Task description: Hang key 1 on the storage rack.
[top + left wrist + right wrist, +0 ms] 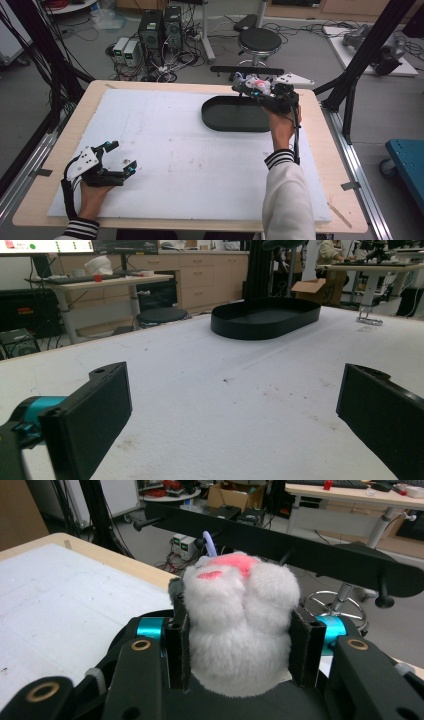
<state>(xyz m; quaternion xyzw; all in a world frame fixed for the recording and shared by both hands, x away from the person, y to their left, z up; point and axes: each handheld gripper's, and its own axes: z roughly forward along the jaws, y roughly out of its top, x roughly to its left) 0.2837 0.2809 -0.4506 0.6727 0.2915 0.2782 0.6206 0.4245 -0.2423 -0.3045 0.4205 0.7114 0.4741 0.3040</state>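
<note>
A white plush toy [240, 625] with pink patches sits squeezed between the two black pads of my right gripper [242, 650]. In the high view that gripper [246, 88] hangs over the far rim of a black oval tray [235, 114], the plush toy [257, 84] a pale lump at its tip. My left gripper [121, 156] rests near the front left of the white foam mat [165, 150], jaws wide apart with nothing between them. Its own view looks across the mat between its two black pads [95, 415] toward the tray [265, 317].
The mat lies on a wooden table [320, 150]. Black frame posts [360, 60] stand at the right, with a round stool [259, 41] and computer boxes [160, 27] on the floor beyond the far edge. A blue cart [407, 160] stands at the right.
</note>
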